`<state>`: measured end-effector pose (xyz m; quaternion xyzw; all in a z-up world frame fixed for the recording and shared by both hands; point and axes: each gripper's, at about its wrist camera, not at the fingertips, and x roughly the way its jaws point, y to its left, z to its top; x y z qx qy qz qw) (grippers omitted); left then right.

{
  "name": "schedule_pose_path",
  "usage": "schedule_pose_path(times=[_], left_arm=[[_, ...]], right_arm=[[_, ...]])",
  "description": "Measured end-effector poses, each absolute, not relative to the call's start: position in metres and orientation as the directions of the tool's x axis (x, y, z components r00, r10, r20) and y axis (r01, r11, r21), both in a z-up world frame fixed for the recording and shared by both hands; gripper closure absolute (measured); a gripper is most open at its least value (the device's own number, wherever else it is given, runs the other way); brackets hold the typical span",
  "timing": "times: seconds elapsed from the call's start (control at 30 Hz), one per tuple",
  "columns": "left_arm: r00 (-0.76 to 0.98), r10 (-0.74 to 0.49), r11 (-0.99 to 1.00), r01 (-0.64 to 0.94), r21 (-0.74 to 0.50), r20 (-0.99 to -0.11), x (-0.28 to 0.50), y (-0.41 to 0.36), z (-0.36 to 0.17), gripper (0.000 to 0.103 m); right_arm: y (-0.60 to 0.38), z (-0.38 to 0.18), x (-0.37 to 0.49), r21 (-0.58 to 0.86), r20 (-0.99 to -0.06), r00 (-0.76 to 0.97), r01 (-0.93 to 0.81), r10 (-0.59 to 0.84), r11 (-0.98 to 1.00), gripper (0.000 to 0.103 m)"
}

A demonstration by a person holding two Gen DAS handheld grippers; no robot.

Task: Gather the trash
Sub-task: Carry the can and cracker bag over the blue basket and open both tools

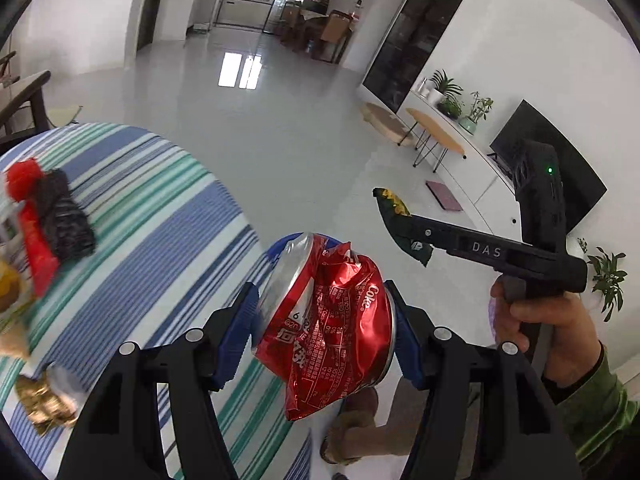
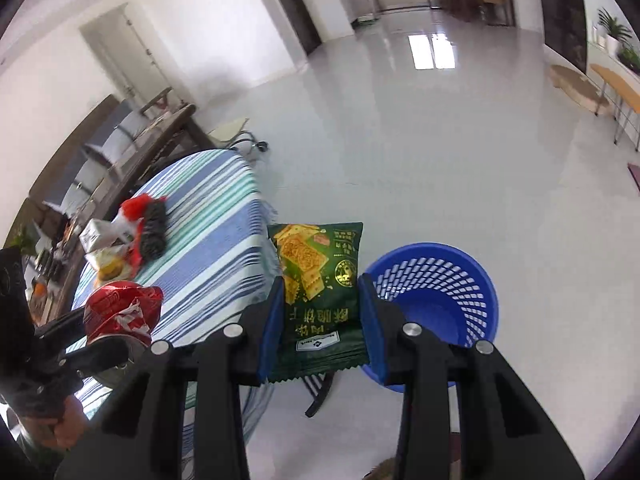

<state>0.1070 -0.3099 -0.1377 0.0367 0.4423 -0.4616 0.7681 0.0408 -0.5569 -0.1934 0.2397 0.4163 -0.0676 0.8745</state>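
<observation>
Red crushed Coke can (image 1: 326, 328): pinched crosswise between the blue pads (image 1: 234, 336) of the left tongs (image 1: 322, 334), dented and creased, held past the rounded edge of the worktop (image 1: 152, 216) with a sliver of blue basket rim showing behind it. In the right wrist view the same can appears at lower left, above the striped cloth near the worktop's near edge.

Green cracker packet (image 2: 320, 292): clamped flat between the pads of the right tongs (image 2: 322, 320), upright, its serrated bottom seam hanging below the pads. It sits in the gap between the worktop edge and the basket, over bare floor.

Blue mesh wastebasket (image 2: 456, 292): standing on the floor just beside the right tongs, mouth open upward, close to the worktop's corner but apart from it.

Worktop: covered in a blue, green and white striped cloth that drapes over the edge. Remaining litter lies well back from the near edge: a red and black wrapper (image 1: 56, 216), a yellow packet (image 2: 112, 266) and a white carton (image 2: 94, 236) beside it, and a gold foil scrap (image 1: 42, 400) near the left side.

Floor (image 1: 248, 128): pale, glossy, wide and open beyond the worktop toward the far doorway. Two low round side tables (image 1: 432, 132) stand along the right wall, well apart from the basket.
</observation>
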Motion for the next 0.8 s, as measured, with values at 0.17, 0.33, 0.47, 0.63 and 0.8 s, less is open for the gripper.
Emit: schedule_pose_path(times=[0.17,0.33,0.47,0.63,0.8], left_arm=[[0.149,-0.654,0.557,0.758,-0.339,-0.742,0.114,-0.385,-0.169,0.040],[0.123,-0.614,0.570,0.752,-0.330,-0.780,0.126,-0.433,-0.207,0.040],[0.129,-0.591,0.580,0.753,-0.309,-0.796,0.133,-0.457,-0.230,0.039],[0.155,-0.598,0.623,0.708,-0.333,-0.786,0.150,-0.470,-0.245,0.010],[0.174,-0.635,0.616,0.702,-0.358,-0.752,0.146,-0.452,-0.220,0.009]], right_arm=[[-0.609,-0.226,0.043,0.385,-0.792,0.608,0.420,0.060,0.822,0.067],[-0.644,-0.249,0.039,0.404,-0.800,0.597,0.460,0.061,0.790,0.067],[-0.662,-0.265,0.042,0.456,-0.790,0.604,0.466,0.104,0.758,0.065],[-0.675,-0.260,0.034,0.493,-0.749,0.659,0.492,0.062,0.718,0.036],[-0.671,-0.244,0.024,0.408,-0.744,0.665,0.527,-0.063,0.746,0.016]])
